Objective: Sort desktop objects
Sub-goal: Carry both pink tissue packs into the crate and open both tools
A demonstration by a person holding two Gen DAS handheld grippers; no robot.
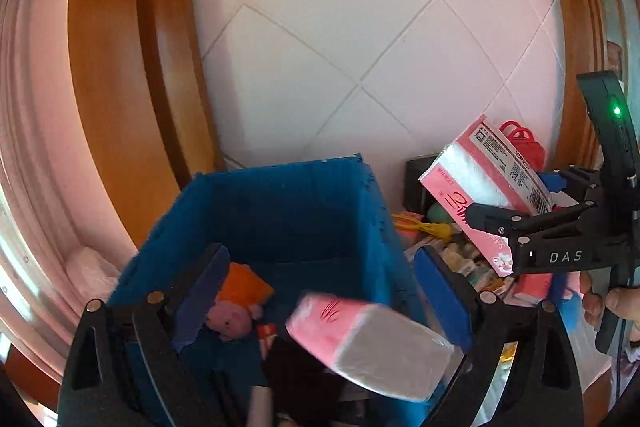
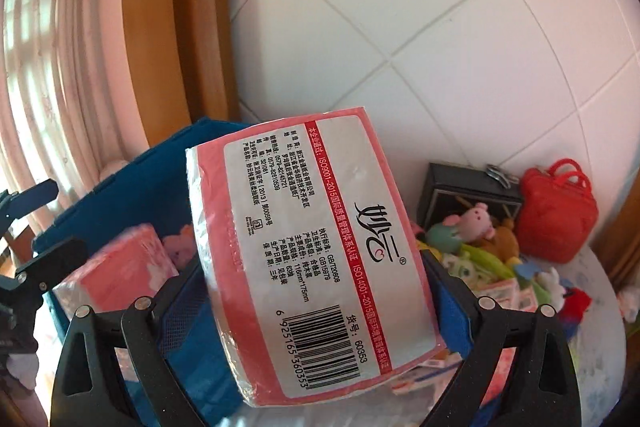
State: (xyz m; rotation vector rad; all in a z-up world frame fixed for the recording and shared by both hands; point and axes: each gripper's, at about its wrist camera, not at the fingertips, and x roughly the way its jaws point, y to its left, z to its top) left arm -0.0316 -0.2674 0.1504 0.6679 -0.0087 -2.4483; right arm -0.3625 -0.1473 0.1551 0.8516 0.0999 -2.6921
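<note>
White tiled wall (image 2: 400, 7) backs everything. Right gripper (image 2: 316, 287) clamps a pink tissue pack (image 2: 312, 251) between its pads. Left gripper (image 1: 320, 291) gapes wide; another tissue pack (image 1: 368, 343) sits blurred between its fingers, untouched, over the blue bin (image 1: 288, 203).

Home room: curtained window (image 2: 44, 75), wood door frame (image 1: 116, 75), tiled wall (image 2: 420, 27), plush toys (image 2: 476, 223), red handbag (image 2: 556, 215).

The bin (image 2: 120, 195) stands at the left against the far wall (image 2: 440, 27), with a plush toy (image 1: 234, 317) inside it, while the toy pile (image 2: 480, 247), box (image 2: 464, 187) and bag (image 2: 556, 215) sit to its right.
</note>
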